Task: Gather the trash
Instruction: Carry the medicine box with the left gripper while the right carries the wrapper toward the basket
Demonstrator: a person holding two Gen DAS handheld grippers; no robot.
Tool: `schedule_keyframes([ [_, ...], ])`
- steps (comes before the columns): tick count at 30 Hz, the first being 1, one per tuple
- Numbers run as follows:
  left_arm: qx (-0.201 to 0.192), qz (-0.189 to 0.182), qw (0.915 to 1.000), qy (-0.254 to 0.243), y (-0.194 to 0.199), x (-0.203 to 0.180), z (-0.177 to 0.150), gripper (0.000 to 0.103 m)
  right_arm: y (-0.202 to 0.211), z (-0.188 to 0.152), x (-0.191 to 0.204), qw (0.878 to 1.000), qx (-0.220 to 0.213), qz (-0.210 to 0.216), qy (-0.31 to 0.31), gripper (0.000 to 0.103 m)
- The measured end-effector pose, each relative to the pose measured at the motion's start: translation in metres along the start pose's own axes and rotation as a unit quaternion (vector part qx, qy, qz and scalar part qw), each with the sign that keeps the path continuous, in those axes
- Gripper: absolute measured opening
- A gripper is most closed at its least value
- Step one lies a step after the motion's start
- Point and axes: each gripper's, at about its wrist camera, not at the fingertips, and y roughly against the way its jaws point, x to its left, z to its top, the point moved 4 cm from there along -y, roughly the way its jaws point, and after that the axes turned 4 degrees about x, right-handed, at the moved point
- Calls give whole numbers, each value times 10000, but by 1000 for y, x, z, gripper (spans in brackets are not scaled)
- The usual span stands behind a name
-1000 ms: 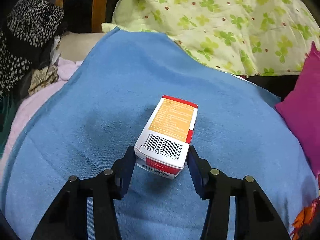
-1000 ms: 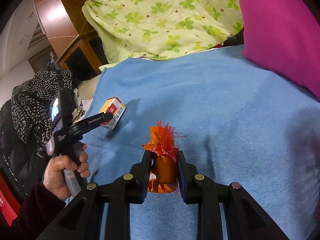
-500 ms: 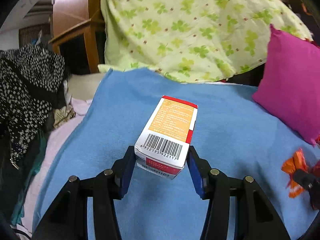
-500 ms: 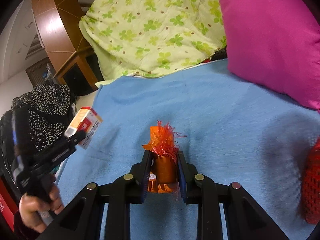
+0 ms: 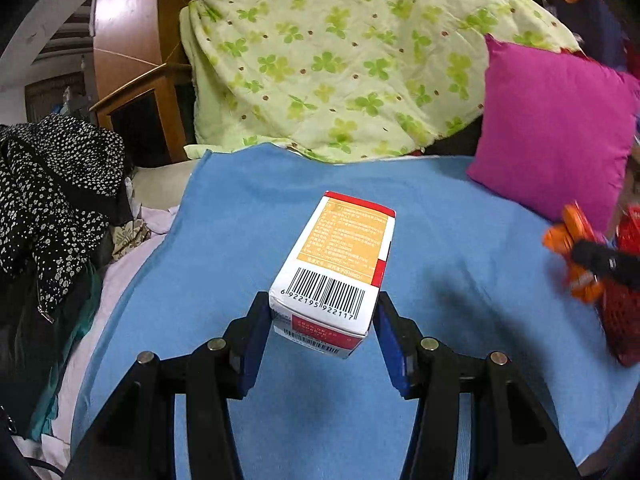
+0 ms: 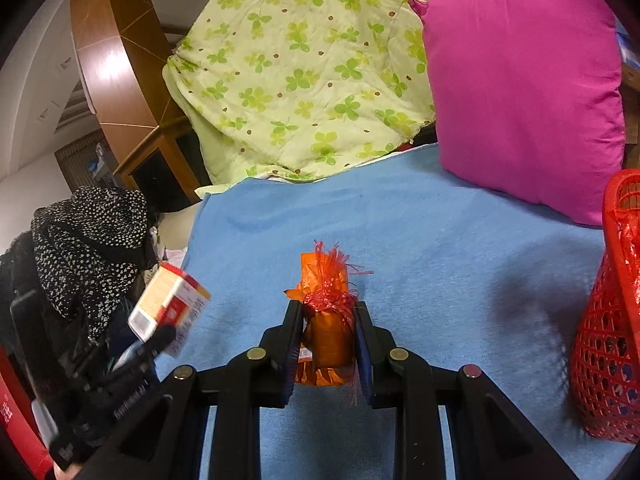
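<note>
My left gripper (image 5: 322, 322) is shut on a white, orange and red carton (image 5: 340, 256) with a barcode, lifted above the blue blanket (image 5: 248, 216). The same carton (image 6: 166, 306) shows at the lower left of the right wrist view, blurred, in the left gripper (image 6: 152, 338). My right gripper (image 6: 326, 332) is shut on an orange wrapped packet (image 6: 326, 312) tied with red ribbon, also held above the blanket (image 6: 440, 248). In the left wrist view that orange packet (image 5: 570, 240) appears at the far right, close to a red mesh basket (image 5: 624, 312). The basket (image 6: 612, 340) stands at the right edge of the right wrist view.
A magenta pillow (image 6: 524, 92) leans at the back right against a green clover-print quilt (image 6: 304, 68). Black spotted clothing (image 5: 52, 204) is heaped off the blanket's left side, beside wooden furniture (image 5: 136, 92).
Both grippers rose and drew back with their loads. The left view swung right, bringing the pillow, orange packet and red basket into sight. The basket entered the right view.
</note>
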Motion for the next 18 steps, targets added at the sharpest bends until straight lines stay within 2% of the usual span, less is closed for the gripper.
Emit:
schedule_keyframes([
  [18, -1, -88, 9999, -145, 7, -13, -4, 53, 2, 1, 12, 9995, 3, 300, 140, 27],
])
